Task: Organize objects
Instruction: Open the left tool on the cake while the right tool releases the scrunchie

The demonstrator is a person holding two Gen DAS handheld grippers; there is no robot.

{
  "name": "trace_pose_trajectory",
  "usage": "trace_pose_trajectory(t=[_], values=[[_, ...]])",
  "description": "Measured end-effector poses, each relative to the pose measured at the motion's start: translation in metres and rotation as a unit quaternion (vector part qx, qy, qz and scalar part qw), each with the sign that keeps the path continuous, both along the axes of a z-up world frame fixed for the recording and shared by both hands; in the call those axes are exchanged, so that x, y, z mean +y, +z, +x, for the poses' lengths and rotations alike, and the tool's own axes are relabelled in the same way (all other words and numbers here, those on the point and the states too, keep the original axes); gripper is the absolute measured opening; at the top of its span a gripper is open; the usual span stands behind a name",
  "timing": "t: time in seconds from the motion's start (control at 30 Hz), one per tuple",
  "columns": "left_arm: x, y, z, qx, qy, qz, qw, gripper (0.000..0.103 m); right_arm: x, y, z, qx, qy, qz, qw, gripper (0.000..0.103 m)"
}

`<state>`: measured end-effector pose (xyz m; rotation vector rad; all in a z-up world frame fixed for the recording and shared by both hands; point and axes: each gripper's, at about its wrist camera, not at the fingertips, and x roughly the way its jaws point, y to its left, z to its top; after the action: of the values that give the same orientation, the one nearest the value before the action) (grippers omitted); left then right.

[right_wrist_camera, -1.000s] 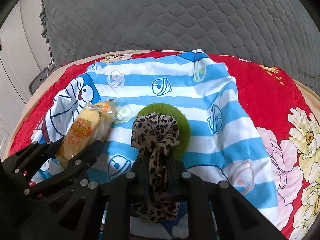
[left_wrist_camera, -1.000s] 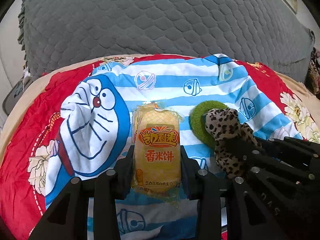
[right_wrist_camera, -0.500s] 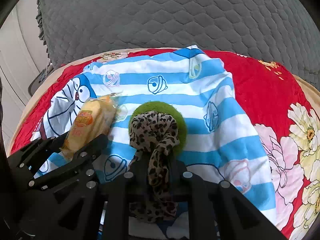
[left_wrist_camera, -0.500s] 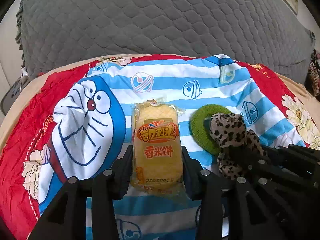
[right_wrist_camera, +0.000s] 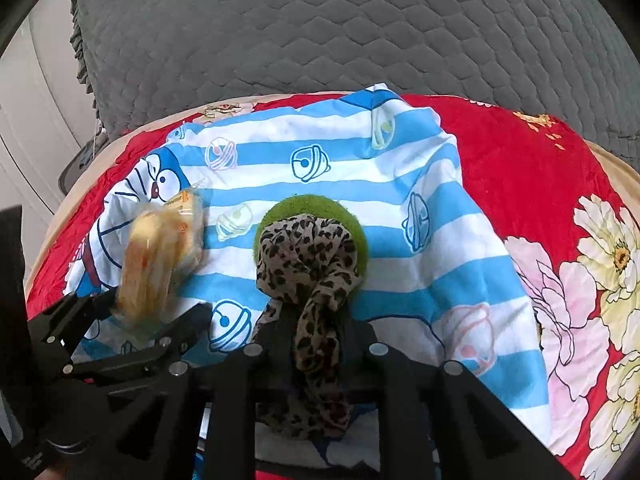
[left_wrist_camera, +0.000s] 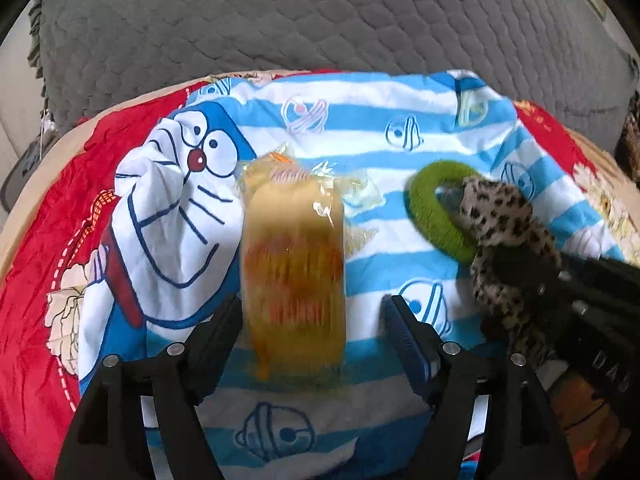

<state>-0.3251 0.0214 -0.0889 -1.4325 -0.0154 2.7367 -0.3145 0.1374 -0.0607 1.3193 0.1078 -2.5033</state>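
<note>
Between the jaws of the black left gripper (left_wrist_camera: 314, 316): a snack packet (left_wrist_camera: 294, 276) in clear wrap, pale yellow with blurred orange-red print. Between the jaws of the black right gripper (right_wrist_camera: 318, 332): a leopard-print scarf (right_wrist_camera: 312, 276), tan with dark brown spots. Just beyond those jaws, under the scarf's far end: a moss-green ring (right_wrist_camera: 352, 224). Beneath both pairs of jaws: a cloth (right_wrist_camera: 400, 216) in sky-blue and white stripes, printed with bell outlines and a blue-and-white cartoon cat with a red nose and collar. Around it: a red blanket (right_wrist_camera: 516, 168) with cream and pink flowers. Far beyond the jaws: a dark grey quilted cover (left_wrist_camera: 320, 16), stitched in hexagons.
</note>
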Motion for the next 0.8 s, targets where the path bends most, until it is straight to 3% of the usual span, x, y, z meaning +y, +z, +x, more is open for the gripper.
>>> trace_pose_trajectory(t=[0.13, 0.23, 0.53, 0.67, 0.8], values=[[-0.003, -0.001, 0.007, 0.006, -0.003, -0.003, 1.0, 0.079, 0.001, 0.001, 0.0, 0.0, -0.001, -0.001, 1.0, 0.021], [-0.007, -0.003, 0.011, 0.004, 0.004, 0.006, 1.0, 0.081, 0.001, 0.001, 0.002, 0.001, -0.003, -0.002, 1.0, 0.026], [-0.004, -0.004, 0.019, 0.006, 0.005, -0.015, 0.9999, 0.084, 0.0, 0.004, 0.008, 0.004, 0.0, 0.003, 1.0, 0.044], [-0.006, -0.002, 0.015, -0.026, 0.01, -0.01, 0.9996, 0.085, 0.001, 0.006, 0.011, 0.006, -0.004, 0.0, 1.0, 0.046], [-0.004, -0.002, 0.02, -0.025, 0.005, -0.021, 0.9995, 0.085, 0.004, 0.009, 0.016, 0.006, -0.005, -0.001, 1.0, 0.048]])
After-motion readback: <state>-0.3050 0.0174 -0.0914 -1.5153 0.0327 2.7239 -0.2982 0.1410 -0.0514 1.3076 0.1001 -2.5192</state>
